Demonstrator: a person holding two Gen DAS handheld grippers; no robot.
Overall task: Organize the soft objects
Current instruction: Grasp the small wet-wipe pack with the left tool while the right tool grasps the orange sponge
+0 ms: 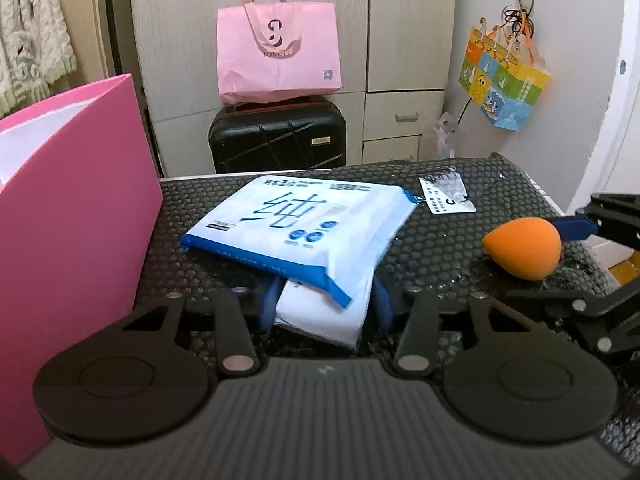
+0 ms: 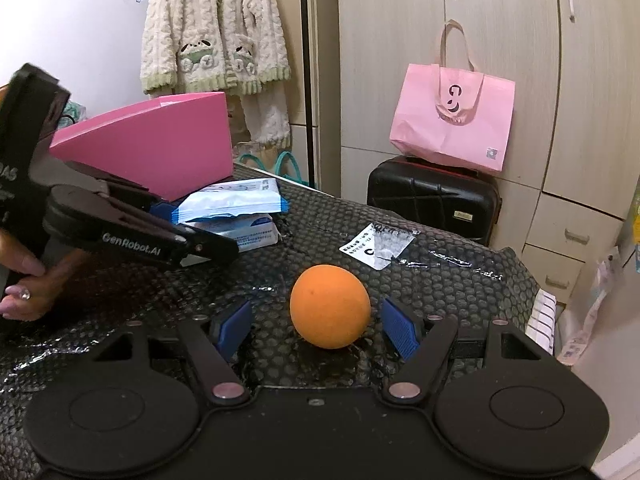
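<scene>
Black bubble-textured sheeting [image 1: 460,240] covers the worktop and carries every task item. Landmark: the orange egg-shaped sponge [image 2: 330,306], resting on the sheeting. Right hand-held gripper [image 2: 316,326]: jaws wide, one blue pad [image 2: 398,330] on each side of the sponge, neither touching it. In the left wrist view the same sponge [image 1: 522,248] lies to the right, with a blue fingertip of the right hand-held gripper just beside it.

Left of the sponge, two white-and-blue tissue packs are stacked: the larger pack [image 1: 296,236] lies tilted over the smaller pack [image 1: 324,312]. Left hand-held gripper [image 1: 324,308]: jaws narrow, closed on the smaller pack at its near end, the larger pack overhanging the grip. In the right wrist view a person's hand [image 2: 24,280] holds this tool.

Further left of the sponge, past the packs, stands a pink box [image 1: 76,200], its open top facing up; it borders the stack closely. Beyond the sponge a white printed label [image 2: 376,246] is stuck flat on the sheeting.

Behind the worktop: a black suitcase [image 1: 276,140] bearing a pink tote bag [image 1: 278,56], against pale cabinets [image 1: 404,40]. A cream knitted cardigan [image 2: 216,24] hangs behind the pink box; a colourful paper bag [image 1: 504,84] hangs on the wall to the right.
</scene>
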